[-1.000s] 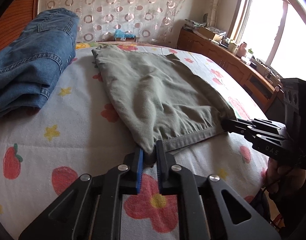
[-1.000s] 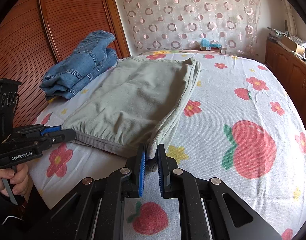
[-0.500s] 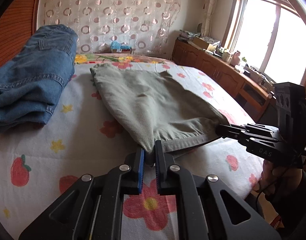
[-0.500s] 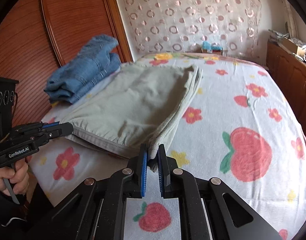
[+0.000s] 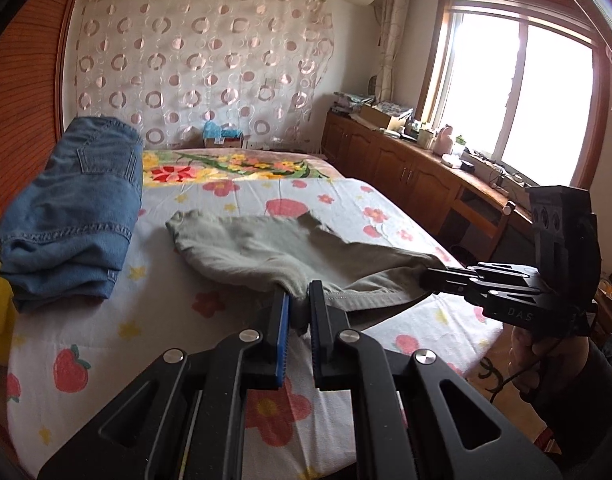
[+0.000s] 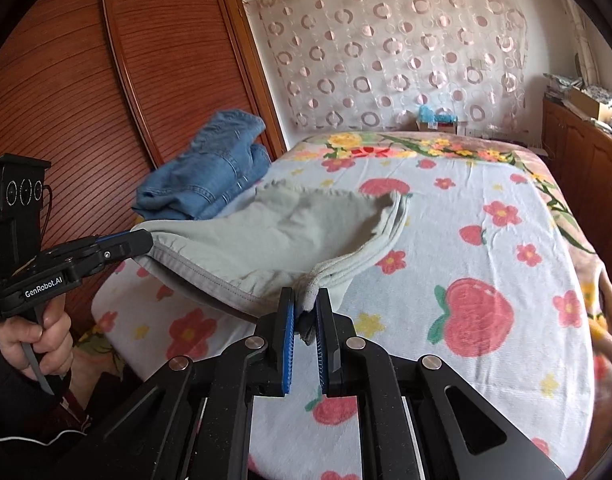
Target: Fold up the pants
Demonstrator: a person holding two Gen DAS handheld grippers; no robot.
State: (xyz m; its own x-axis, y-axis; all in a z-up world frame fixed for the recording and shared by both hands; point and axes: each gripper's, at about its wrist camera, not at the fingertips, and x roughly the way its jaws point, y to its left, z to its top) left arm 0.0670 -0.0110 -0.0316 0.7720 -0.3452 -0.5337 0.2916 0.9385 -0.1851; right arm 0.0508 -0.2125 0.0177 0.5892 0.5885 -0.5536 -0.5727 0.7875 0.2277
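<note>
Both corners pinched! The left hand-held gripper (image 5: pixel 299 304) and right hand-held gripper (image 6: pixel 304 307) are each clamped on the stitched hem end of the grey-green pants (image 6: pixel 273 236), lifting it off the bed (image 6: pixel 486 264). It looks like the fold-over step: carry that soft, limp cotton forward evenly. Stiff folded jeans (image 5: pixel 73 208) sit alongside.

Grey-green pants (image 5: pixel 265 252), folded lengthwise, stitched waistband edge raised off the flowered bedsheet (image 5: pixel 105 328) at both near corners; the far leg ends lie crumpled on it beside folded jeans (image 5: pixel 73 216)
</note>
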